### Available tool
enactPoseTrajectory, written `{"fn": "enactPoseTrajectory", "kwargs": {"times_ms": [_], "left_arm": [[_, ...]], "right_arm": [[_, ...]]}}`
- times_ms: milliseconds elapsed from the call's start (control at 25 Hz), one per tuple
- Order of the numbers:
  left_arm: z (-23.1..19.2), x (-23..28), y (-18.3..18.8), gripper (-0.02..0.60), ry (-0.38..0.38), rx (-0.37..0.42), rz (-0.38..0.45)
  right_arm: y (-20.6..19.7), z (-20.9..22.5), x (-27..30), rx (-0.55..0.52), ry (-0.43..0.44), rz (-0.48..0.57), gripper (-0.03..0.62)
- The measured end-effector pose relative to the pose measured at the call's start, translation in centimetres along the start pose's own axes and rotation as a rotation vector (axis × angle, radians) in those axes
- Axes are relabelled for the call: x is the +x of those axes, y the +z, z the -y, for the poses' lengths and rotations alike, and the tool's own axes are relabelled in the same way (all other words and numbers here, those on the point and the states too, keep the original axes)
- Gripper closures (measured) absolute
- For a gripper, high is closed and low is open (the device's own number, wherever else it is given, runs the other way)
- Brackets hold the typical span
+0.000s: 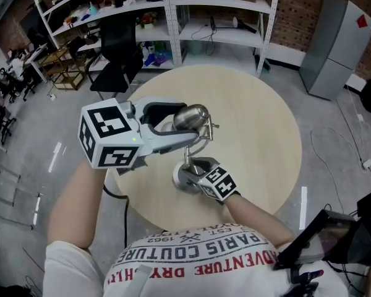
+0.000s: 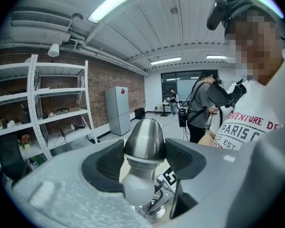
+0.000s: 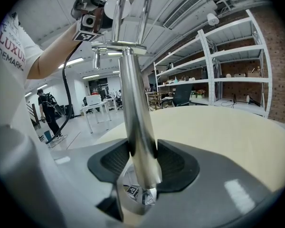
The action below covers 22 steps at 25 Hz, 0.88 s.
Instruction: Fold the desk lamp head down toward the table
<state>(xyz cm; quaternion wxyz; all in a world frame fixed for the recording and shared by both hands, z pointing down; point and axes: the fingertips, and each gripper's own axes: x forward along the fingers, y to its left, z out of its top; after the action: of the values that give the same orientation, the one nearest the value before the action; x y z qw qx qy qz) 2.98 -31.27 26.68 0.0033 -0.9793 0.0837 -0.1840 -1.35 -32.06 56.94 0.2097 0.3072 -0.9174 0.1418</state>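
I have both grips in place, but the fold itself looks barely begun, if begun at all. My left tongs [image 2: 145,158] are clenched on the lamp head [image 2: 145,137]. The ribbed pads press on either side of the metal shade, and the white bulb [image 2: 138,190] pokes out towards me below them. My right tongs [image 3: 141,161] are clamped on the lamp's upright post [image 3: 133,118], low down and just above the round base [image 1: 178,179], so the lamp is steadied from below.

The lamp stands on the round table [image 1: 260,122], towards its near edge and a little left of the middle. From above, the head sits almost over the base, just to its far side, and looks well clear of the tabletop. Looking up along the post from the right tongs, I see the joint [image 3: 116,45] at its top. Two thin rods [image 3: 118,8] run on upward from it to the head, with the left tongs high at the upper left. From that I judge the upper arm to be raised rather than folded.

So the head is gripped and the post is held. Nearly all of the task is left: the head has to swing over on the joint and come down toward the table, while the right tongs stop the base from tipping or sliding. I can't tell from here how stiff the joint is, or which way it will let the head drop
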Motion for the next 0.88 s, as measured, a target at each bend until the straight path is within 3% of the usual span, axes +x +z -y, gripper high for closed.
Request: {"fn": "enactPoseTrajectory", "kwargs": {"times_ms": [640, 880], "left_arm": [[-1.5, -3.0, -1.3, 0.319, 0.107, -0.085, 0.066], [-1.9, -3.3, -2.1, 0.322, 0.114, -0.103, 0.081]], "right_arm": [[-0.1, 1.3, -0.6, 0.017, -0.018, 0.017, 0.41], [-0.3, 1.7, -0.6, 0.018, -0.013, -0.001, 0.41]]}}
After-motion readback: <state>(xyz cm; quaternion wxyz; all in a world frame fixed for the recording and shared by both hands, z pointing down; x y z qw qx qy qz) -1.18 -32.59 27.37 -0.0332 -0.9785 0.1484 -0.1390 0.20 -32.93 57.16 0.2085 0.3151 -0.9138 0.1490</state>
